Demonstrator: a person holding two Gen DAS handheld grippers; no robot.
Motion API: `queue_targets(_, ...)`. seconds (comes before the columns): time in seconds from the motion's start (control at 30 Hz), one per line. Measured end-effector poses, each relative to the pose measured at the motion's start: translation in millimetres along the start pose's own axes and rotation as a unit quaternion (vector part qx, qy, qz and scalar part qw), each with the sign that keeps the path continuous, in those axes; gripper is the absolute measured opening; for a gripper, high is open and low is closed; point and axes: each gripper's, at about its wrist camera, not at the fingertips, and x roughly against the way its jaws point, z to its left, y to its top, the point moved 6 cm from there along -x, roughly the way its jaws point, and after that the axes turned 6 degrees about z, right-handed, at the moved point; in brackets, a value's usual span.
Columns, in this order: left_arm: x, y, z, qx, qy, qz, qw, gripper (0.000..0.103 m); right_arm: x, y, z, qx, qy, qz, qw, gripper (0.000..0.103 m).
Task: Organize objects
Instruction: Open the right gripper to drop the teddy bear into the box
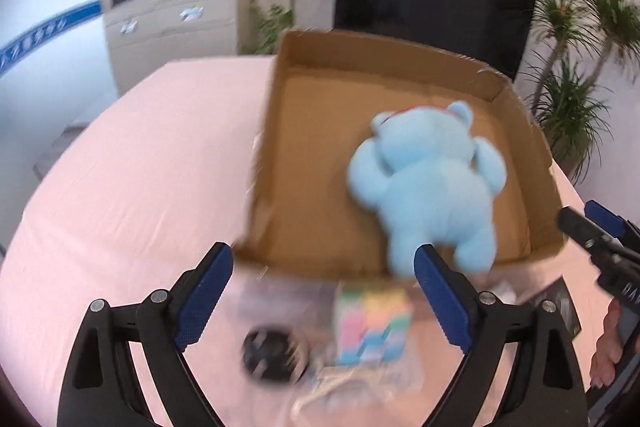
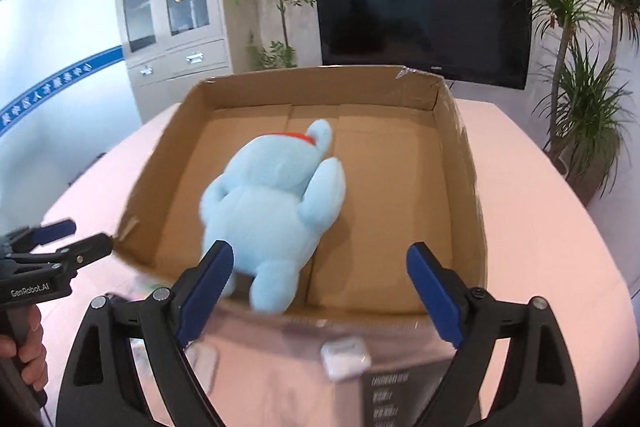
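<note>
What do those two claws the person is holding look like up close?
Each claw is black plastic with two curved, ribbed arms ending in flat blue textured pads, joined by silver round bolts. The left claw carries white "GenRobot.AI" lettering on its black body above a pistol-style handle. The right claw looks the same build. A bare hand grips the handle; no cables or sleeves show.

Open-topped cardboard box (image 2: 460,163) is standing on the pink table (image 1: 120,187), its raised walls barring sideways entry. Blue plush toy (image 2: 272,211) is occupying the floor's left-centre, leaving the right half free. Small items, among them a pastel block (image 1: 374,323) and white case (image 2: 345,355), are crowding the table before the near wall.
</note>
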Motion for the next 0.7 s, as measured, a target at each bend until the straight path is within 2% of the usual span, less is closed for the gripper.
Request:
queue_targets(0.13,9.5,-55.2,28.8,0.034,-0.014,0.037,0.9987,0.092,0.2,-27.2,7.7,-0.011,0.045,0.031,0.998,0.088)
queue_targets(0.3,3.8,-126.0,43.9,0.047,0.0,0.088,0.995,0.092,-17.0,-74.7,28.0,-0.006,0.096,0.088,0.991,0.088)
queue_targets(0.4,0.3,-161.2,35.5,0.048,-0.026,0.121,0.9911,0.092,-21.1,-107.2,42.5,0.015,0.111,0.114,0.987,0.088)
queue_targets(0.53,0.7,-176.6,21.2,0.04,-0.033,0.117,0.9918,0.092,-19.9,-145.2,68.3,0.061,0.128,0.139,0.98,0.088)
queue_targets(0.63,-2.3,-173.9,23.8,0.054,-0.022,0.121,0.991,0.092,-14.4,-165.8,89.2,0.101,0.152,0.143,0.973,0.088)
queue_targets(0.7,-6.9,-171.3,22.3,0.056,-0.039,0.137,0.9882,0.092,-12.9,-175.4,100.7,0.118,0.173,0.148,0.967,0.088)
